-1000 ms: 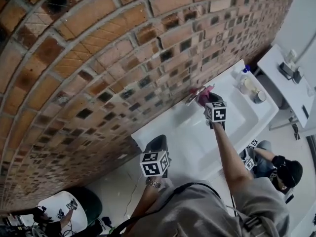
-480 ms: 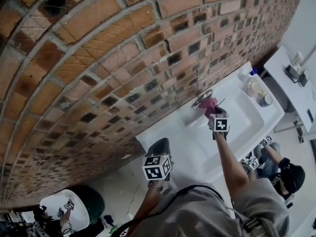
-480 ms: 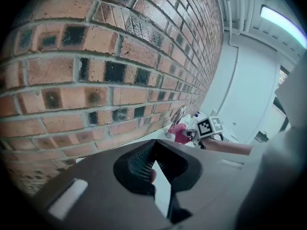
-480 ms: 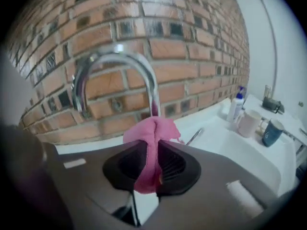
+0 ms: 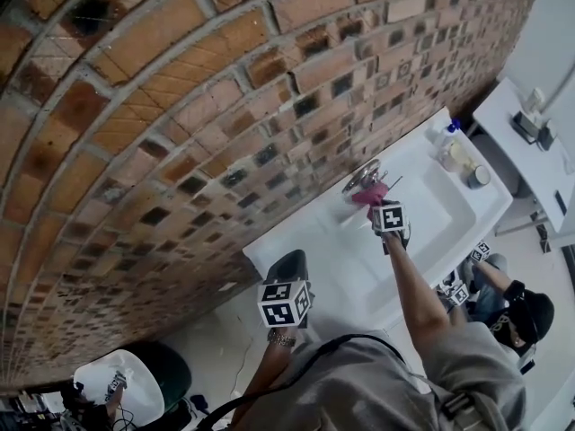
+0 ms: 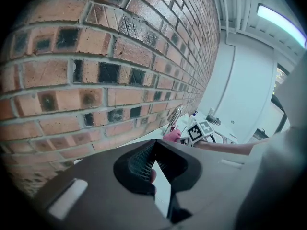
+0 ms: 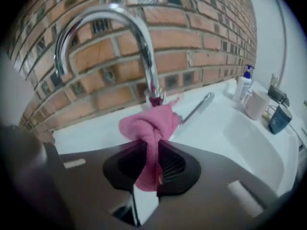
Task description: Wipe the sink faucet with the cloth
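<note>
The chrome faucet (image 7: 120, 37) arches up from the white sink (image 7: 259, 143) against the brick wall; in the head view the faucet (image 5: 362, 179) is small at the sink's back edge. My right gripper (image 7: 151, 164) is shut on a bunched pink cloth (image 7: 148, 126), whose front presses at the faucet's base. In the head view the cloth (image 5: 370, 193) shows just ahead of the right gripper (image 5: 386, 212). My left gripper (image 6: 152, 166) hangs back from the sink, jaws together with nothing between them, and also shows in the head view (image 5: 286, 287).
A soap bottle (image 7: 243, 86), a pale mug (image 7: 256, 104) and a dark cup (image 7: 279, 120) stand on the sink's right end. The lever handle (image 7: 199, 107) lies beside the faucet. The brick wall (image 5: 180, 106) runs close behind. Another person (image 5: 517, 317) crouches at lower right.
The right gripper with the pink cloth has shifted slightly along the faucet's base, first down and then back up-left. The left gripper has stayed put.
</note>
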